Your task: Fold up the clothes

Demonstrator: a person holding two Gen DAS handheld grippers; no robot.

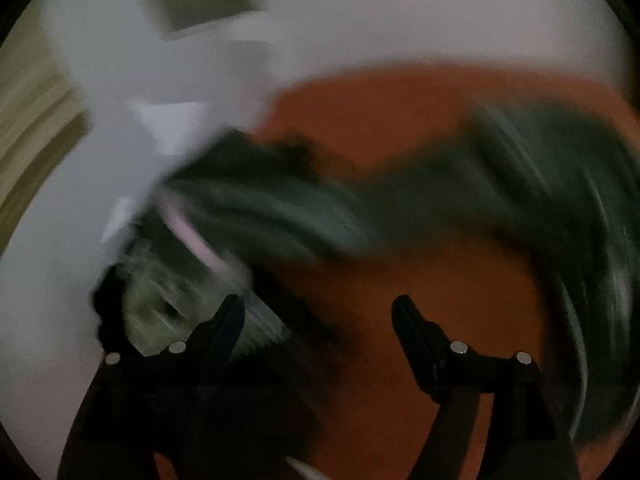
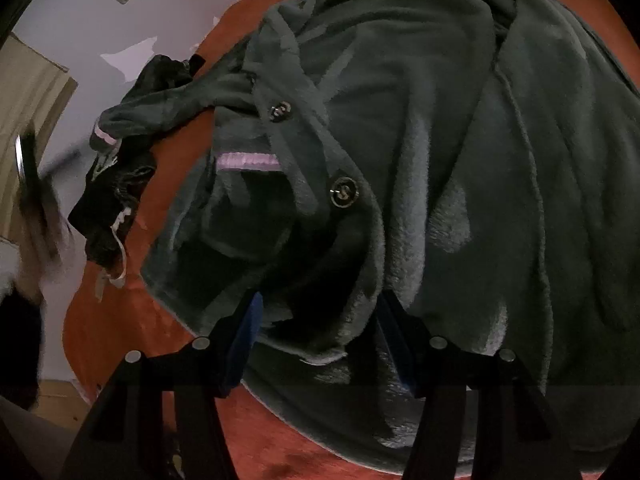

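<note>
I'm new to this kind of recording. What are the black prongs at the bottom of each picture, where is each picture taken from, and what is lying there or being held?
No robot here: a person holds a two-finger tool in each hand, each with a wide-angle camera looking forward along its fingers. The prongs are those fingers.

The blurred picture comes from the left hand-held gripper. Its fingers stand apart with nothing between them.

The sharper picture comes from the right hand-held gripper. A fold of a dark green fleece jacket, with buttons and pink trim, lies between its fingers; whether they pinch it, I cannot tell.

The jacket lies crumpled on an orange table. A black garment lies at the table's edge.
</note>
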